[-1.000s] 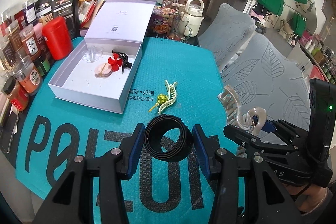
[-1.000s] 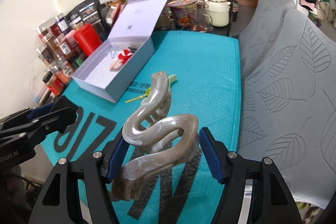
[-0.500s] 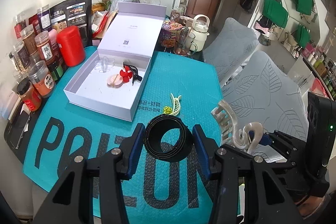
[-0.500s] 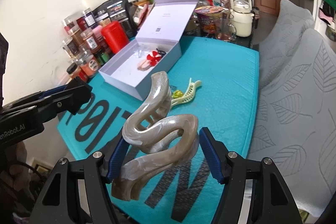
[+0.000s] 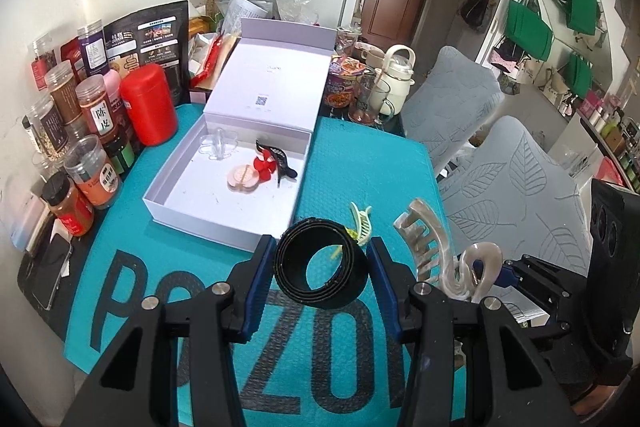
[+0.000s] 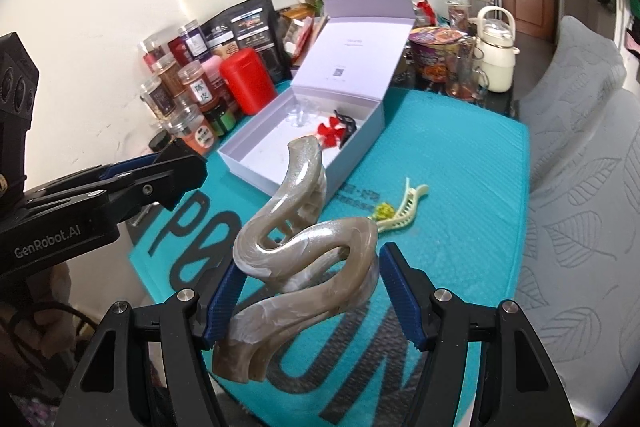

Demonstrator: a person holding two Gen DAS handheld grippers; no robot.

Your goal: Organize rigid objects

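Note:
My left gripper is shut on a black ring-shaped band, held above the teal mat. My right gripper is shut on a large marbled beige claw clip, also raised; the same clip shows at the right of the left wrist view. An open white box lies ahead with a clear clip, a red flower clip, a pink piece and a black clip inside. A cream clip with a green flower lies on the mat.
Jars and a red canister line the table's left edge, with a phone near the corner. Noodle cups, a glass and a cream kettle stand behind the box. Grey cushioned seats border the right side.
Both grippers have risen and pulled back from the table with their objects still held, so more of the mat, box and room shows. The box and loose clip have not moved.

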